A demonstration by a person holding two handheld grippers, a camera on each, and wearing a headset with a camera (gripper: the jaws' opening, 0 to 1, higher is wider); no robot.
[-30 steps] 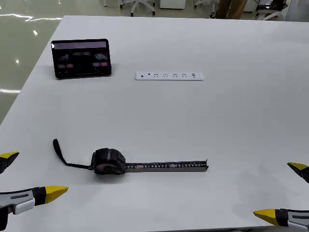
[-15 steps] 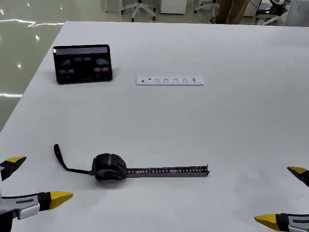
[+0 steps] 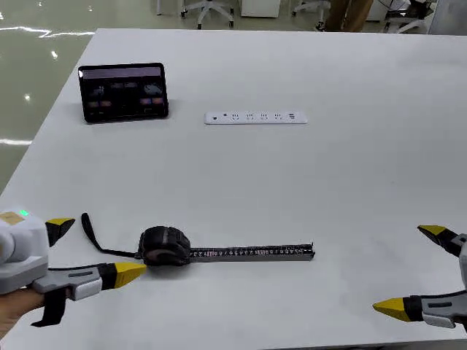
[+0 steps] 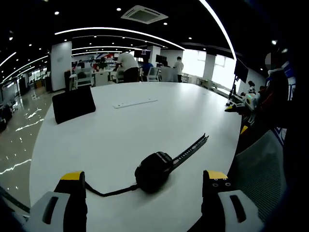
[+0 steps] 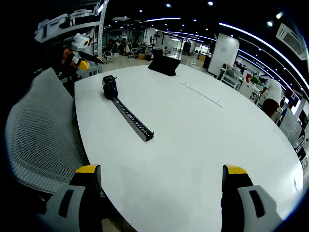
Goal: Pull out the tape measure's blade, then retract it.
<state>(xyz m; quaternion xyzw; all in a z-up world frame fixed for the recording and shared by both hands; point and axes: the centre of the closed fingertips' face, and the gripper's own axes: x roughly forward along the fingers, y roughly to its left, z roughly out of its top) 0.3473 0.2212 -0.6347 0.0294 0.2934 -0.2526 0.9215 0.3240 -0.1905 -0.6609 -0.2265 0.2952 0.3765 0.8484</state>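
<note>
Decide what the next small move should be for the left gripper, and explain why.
Probably ease the left gripper forward until its open jaws straddle the tape measure's case, then close on it. The blade already lies pulled out along the table, and the case sits just ahead of the gripper, not yet gripped, so holding it likely comes before retracting.

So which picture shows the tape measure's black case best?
The left gripper view: the case is close and large. The head view shows it smaller, from above; the right gripper view, tiny beyond the blade.
</note>
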